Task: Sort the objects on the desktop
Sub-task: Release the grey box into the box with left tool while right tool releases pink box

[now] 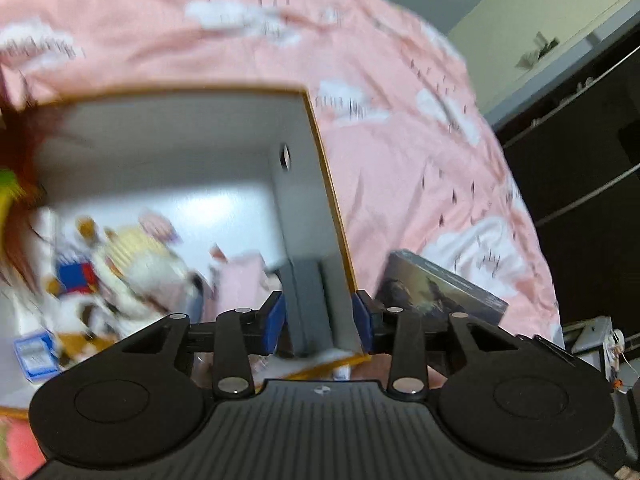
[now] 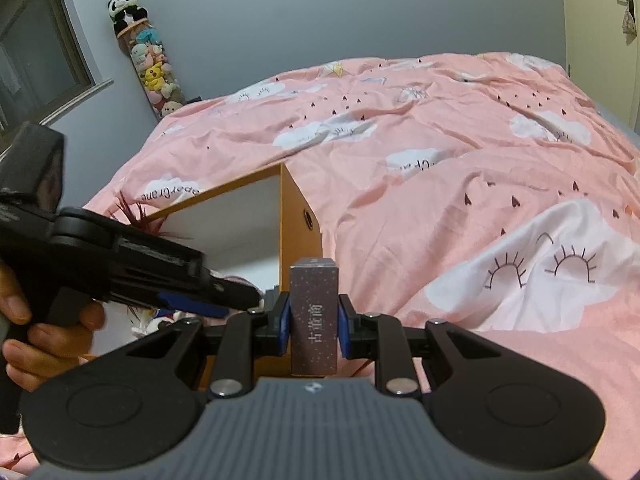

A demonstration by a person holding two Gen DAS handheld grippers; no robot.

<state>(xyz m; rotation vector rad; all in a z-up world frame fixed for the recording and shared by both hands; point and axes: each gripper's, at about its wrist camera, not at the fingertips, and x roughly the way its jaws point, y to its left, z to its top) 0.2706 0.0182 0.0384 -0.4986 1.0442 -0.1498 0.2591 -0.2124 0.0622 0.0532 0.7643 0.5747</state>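
On the left of the right wrist view your left hand [image 2: 36, 344] squeezes the handle of the left gripper [image 1: 319, 316], whose nose reaches down into the orange storage box [image 2: 294, 216] — a sensible way in, since the white interior opens upward and the sorted things lie on its floor. Through the left wrist view, the lower left of the frame is a blurred jumble: a plush toy [image 1: 132, 268], a small blue packet [image 1: 34, 354], and red feathers [image 1: 20, 128] at the far left edge. At bottom centre the blue pads [image 1: 274, 320] stand either side of a grey upright piece and the box's side wall [image 1: 320, 184]; with this blur I cannot tell whether they pinch the wall or merely straddle it. Just right of the wall, outside the box, a dark flat box [image 1: 436, 288] lies on the pink bedspread [image 1: 400, 160]. Now to your right gripper [image 2: 313, 326] — its fingers are closed on a tall dark speckled carton [image 2: 314, 316], held upright with the printed face toward the camera, just in front of the storage box's near corner. Held that way it looks ready to go in standing up, and my guess is the left side steadies the box while you bring it over. Plush toys [image 2: 154, 68] hang on the wall, upper left.
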